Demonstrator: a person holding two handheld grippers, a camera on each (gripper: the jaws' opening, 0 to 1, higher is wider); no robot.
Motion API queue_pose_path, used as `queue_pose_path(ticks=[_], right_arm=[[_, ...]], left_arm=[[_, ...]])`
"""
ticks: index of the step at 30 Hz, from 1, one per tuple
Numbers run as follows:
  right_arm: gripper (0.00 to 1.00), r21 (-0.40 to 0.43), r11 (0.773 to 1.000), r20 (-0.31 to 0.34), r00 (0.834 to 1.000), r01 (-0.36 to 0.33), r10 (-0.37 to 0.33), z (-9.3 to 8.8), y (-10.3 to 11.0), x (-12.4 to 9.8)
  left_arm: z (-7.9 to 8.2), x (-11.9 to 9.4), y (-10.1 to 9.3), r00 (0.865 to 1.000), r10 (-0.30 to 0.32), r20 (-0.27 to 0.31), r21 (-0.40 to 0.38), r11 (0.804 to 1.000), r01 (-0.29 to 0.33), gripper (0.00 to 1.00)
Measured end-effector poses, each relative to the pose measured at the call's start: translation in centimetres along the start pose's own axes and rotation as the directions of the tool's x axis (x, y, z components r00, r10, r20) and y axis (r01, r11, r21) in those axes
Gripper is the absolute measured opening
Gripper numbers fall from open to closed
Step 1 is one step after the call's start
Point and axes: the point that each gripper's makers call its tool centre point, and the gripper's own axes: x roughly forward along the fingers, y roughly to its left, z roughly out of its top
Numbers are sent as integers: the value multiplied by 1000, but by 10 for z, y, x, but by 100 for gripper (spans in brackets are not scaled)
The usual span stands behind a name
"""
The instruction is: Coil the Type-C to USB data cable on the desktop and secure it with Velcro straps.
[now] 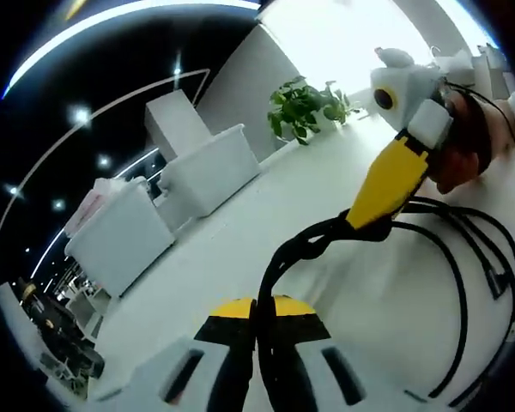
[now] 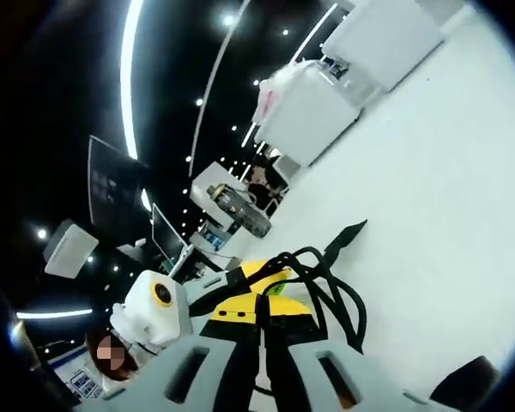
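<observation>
One black cable (image 1: 451,283) lies in loops on the white bench (image 1: 240,249). Left gripper (image 1: 259,343) and right gripper (image 2: 262,343) each pinch it between closed jaws. Two white bins (image 1: 210,172) and one plant (image 1: 305,107) stand behind.

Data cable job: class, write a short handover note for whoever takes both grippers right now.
Left gripper: shut on the black cable, which runs up between its jaws.
Right gripper: shut on the same cable; its yellow jaws meet the bundle in the left gripper view.
Cable: several loops gathered, partly lifted, the rest lying on the white desktop.
Done: coiling well under way.
Left: finish the coil and fasten the strap; I cannot tell whether it is wrapped yet.
</observation>
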Motion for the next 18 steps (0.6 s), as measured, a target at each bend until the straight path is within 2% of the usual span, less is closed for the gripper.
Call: queue_pose_path(ticks=[7,13,18], right_arm=[[1,44,999,12,1000,-23,23,-6,2,-2],[1,58,998,48,998,-39,36,4,3,-3],[1,138,990,73,997,-29,19,11,-9,-2]], left_arm=[[3,-1,-8,1000,-14,-3,39,999,14,7],[11,-2,-18,1000,-28,10,144,989,27,7],[13,-2,-29,999,-52,4,232,972,49,7]])
